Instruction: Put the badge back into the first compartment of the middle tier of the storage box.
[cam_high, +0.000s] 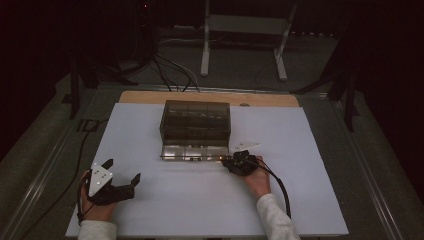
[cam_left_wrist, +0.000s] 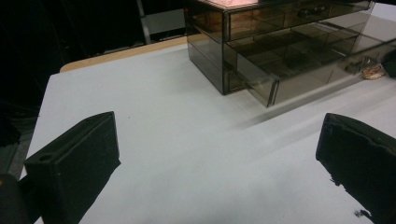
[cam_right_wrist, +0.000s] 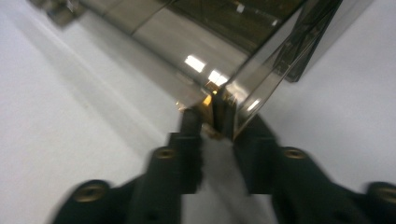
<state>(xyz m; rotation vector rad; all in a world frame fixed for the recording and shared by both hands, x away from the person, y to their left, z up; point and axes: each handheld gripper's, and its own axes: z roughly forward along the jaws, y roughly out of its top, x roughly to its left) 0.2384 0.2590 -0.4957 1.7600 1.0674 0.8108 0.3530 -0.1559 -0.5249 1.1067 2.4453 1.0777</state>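
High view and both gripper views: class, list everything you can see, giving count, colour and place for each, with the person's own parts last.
Table: one, white top, wooden far edge, centre.
Drawer box: one, smoky clear plastic, far middle of table.
Drawer: one, clear, pulled out at the box's base.
Small item: one, orange-brown, in the drawer's right end; too small to identify.
Frame: one, white, on the floor beyond.
Cables: several, black, on the floor beyond.
Left claw: black, open, resting near left.
Right claw: black, closed on the drawer's front right corner.
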